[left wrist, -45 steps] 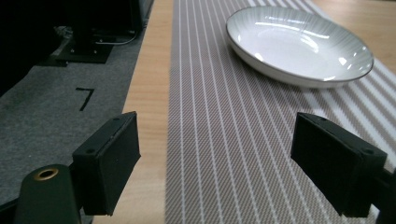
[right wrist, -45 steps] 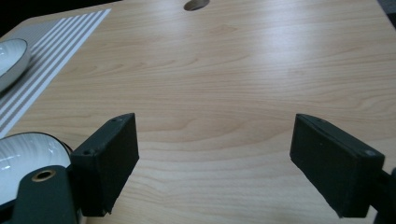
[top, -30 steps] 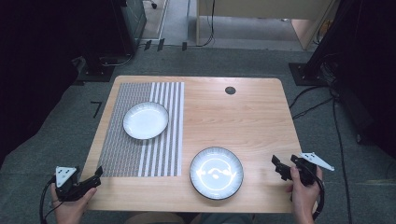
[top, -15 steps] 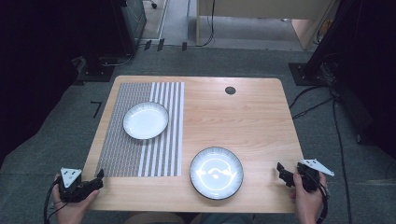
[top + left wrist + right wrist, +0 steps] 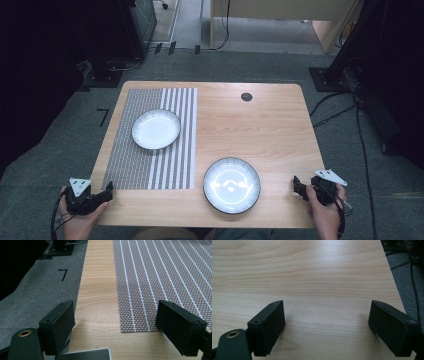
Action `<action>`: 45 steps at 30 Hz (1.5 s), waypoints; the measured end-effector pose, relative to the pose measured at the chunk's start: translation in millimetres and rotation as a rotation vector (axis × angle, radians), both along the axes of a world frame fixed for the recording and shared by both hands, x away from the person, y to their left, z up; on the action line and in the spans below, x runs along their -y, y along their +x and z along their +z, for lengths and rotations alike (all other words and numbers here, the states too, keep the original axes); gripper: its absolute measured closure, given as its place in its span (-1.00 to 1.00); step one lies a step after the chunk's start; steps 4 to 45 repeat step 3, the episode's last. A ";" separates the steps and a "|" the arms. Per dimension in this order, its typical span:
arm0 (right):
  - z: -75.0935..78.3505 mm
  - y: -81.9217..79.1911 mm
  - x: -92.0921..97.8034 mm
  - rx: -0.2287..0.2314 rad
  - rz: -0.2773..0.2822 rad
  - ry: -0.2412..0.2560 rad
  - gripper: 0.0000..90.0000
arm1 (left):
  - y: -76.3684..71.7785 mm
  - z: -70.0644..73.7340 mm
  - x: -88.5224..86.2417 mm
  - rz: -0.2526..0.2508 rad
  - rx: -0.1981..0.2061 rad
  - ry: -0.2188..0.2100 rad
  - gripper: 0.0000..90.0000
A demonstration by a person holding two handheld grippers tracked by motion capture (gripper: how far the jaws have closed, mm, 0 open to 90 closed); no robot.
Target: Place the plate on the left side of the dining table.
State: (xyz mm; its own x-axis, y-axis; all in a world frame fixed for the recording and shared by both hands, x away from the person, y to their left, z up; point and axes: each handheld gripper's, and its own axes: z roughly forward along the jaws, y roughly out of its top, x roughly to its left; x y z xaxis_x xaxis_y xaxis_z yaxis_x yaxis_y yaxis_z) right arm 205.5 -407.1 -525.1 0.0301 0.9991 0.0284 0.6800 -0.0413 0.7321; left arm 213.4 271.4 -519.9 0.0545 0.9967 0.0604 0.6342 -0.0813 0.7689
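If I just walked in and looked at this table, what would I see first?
Two round plates stand out: a white plate sitting on the striped placemat at the table's left, and a dark-rimmed plate on bare wood near the front edge. Next you would spot a person's hands at the two front corners, each holding a black gripper, the left gripper and the right gripper, both with fingers spread wide and holding nothing.

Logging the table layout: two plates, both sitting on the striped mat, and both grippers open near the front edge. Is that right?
Not quite. Only the white plate sits on the striped mat; the dark-rimmed plate rests on the bare table, right of the mat, as the high view shows. The left gripper and right gripper are open near the front edge.
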 end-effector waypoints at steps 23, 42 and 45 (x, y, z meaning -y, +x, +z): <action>0.0 -0.3 -0.1 -0.001 -0.002 0.000 -0.70 | 0.5 -0.2 -0.8 0.000 0.000 -0.010 -0.66; 0.0 -0.3 -0.1 -0.001 -0.002 0.000 -0.70 | 0.5 -0.2 -0.8 0.000 0.000 -0.010 -0.66; 0.0 -0.3 -0.1 -0.001 -0.002 0.000 -0.70 | 0.5 -0.2 -0.8 0.000 0.000 -0.010 -0.66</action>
